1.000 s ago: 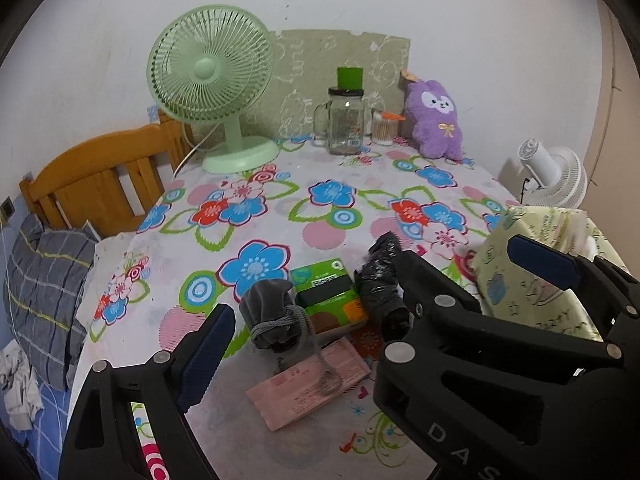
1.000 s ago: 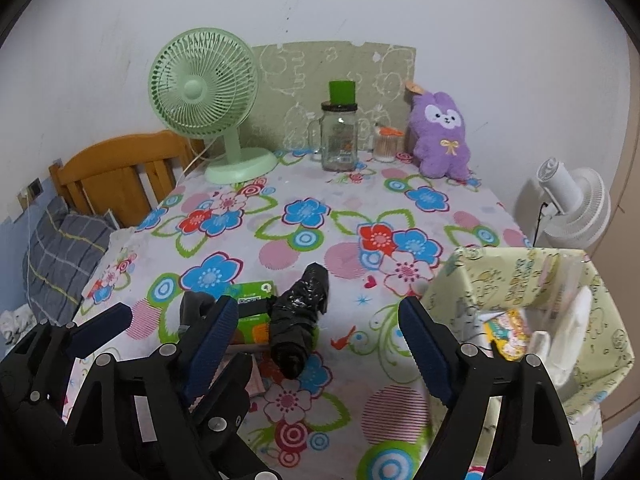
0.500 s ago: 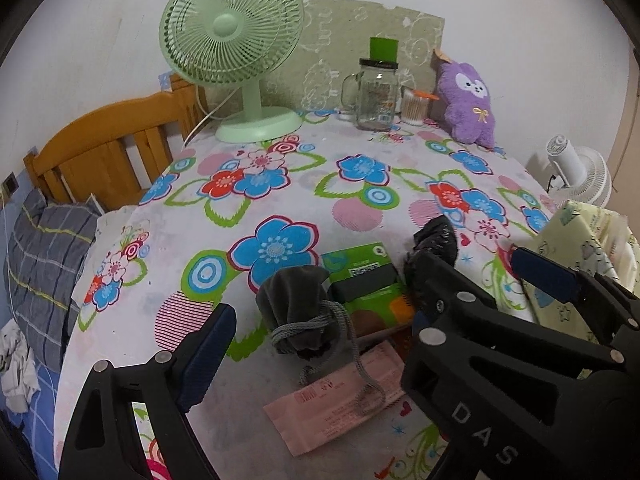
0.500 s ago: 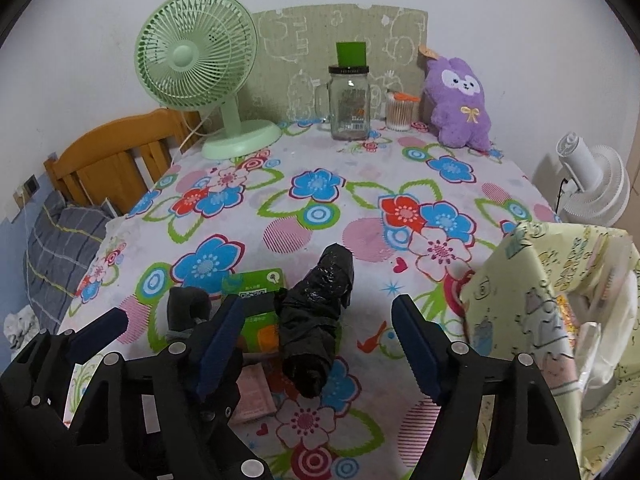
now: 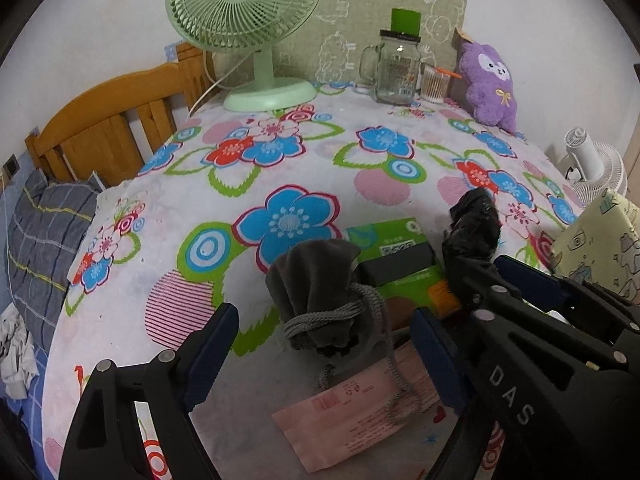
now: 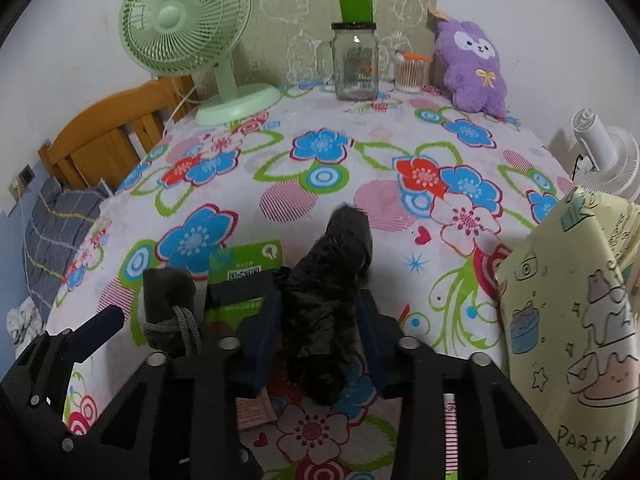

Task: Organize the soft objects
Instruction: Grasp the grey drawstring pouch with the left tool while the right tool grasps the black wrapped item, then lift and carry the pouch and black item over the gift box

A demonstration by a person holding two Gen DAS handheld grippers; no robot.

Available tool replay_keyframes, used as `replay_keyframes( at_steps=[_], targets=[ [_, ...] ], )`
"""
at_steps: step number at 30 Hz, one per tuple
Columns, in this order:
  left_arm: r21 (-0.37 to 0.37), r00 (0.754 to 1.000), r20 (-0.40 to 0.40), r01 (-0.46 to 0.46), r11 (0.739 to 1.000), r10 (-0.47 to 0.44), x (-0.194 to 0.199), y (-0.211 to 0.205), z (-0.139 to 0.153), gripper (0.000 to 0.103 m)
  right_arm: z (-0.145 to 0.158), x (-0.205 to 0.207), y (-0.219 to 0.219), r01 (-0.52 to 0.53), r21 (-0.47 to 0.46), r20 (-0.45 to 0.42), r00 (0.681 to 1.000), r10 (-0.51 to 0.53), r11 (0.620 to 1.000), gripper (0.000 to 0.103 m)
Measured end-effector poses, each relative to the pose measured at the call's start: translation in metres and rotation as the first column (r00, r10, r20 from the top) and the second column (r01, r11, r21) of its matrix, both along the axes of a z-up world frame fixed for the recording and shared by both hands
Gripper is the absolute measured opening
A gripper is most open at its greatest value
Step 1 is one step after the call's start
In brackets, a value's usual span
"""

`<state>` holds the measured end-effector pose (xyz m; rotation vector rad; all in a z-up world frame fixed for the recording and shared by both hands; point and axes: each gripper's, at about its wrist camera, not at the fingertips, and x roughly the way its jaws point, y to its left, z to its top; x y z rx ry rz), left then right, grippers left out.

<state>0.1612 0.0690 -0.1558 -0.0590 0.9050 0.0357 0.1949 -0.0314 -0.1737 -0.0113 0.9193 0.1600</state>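
1. On the floral tablecloth (image 5: 280, 160): one grey drawstring pouch (image 5: 316, 280), one black crumpled bag (image 6: 332, 276), one green packet (image 5: 394, 256), one pink slip (image 5: 356, 416).
2. Left gripper (image 5: 324, 360): spread wide around the pouch, gripping nothing.
3. Right gripper (image 6: 320, 332): narrowed onto the black bag, both pads against its sides.
4. At right edge: one yellow printed bag (image 6: 568, 320).
5. At rear: one green fan (image 5: 248, 16), one jar (image 6: 356, 64), one purple plush (image 6: 472, 68).

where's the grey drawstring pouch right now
In the left wrist view the grey drawstring pouch lies on the floral tablecloth near its front edge, left of the green packet, between the left gripper fingers.
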Motion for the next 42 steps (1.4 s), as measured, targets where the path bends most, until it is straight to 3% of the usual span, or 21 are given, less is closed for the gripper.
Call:
replay_keyframes(
  at_steps=[5,11,18,25,42],
  targets=[
    [-0.005,1.0,0.007,0.002,1.0,-0.002,0.0,0.0,-0.001,0.087,-0.001,0.0,0.001,0.001,-0.003,0.006,1.0,-0.001,1.0,0.027],
    [-0.034,1.0,0.006,0.0,0.999,0.0,-0.002,0.004,0.001,0.075,0.002,0.0,0.0,0.002,-0.005,0.016,1.0,-0.002,1.0,0.027],
    [-0.072,1.0,0.005,0.006,0.997,-0.005,-0.004,0.008,0.001,0.04,0.006,-0.003,0.003,-0.005,-0.011,0.026,1.0,0.005,1.0,0.027],
    [-0.077,1.0,0.025,0.018,0.997,-0.016,-0.011,0.006,0.008,0.033,0.013,-0.01,0.006,-0.018,-0.016,0.045,0.999,0.019,1.0,0.027],
    [-0.039,0.994,0.105,0.041,0.998,-0.037,-0.032,-0.014,0.038,0.032,0.044,-0.037,-0.007,-0.024,-0.003,0.119,0.993,0.024,1.0,0.027]
  ],
)
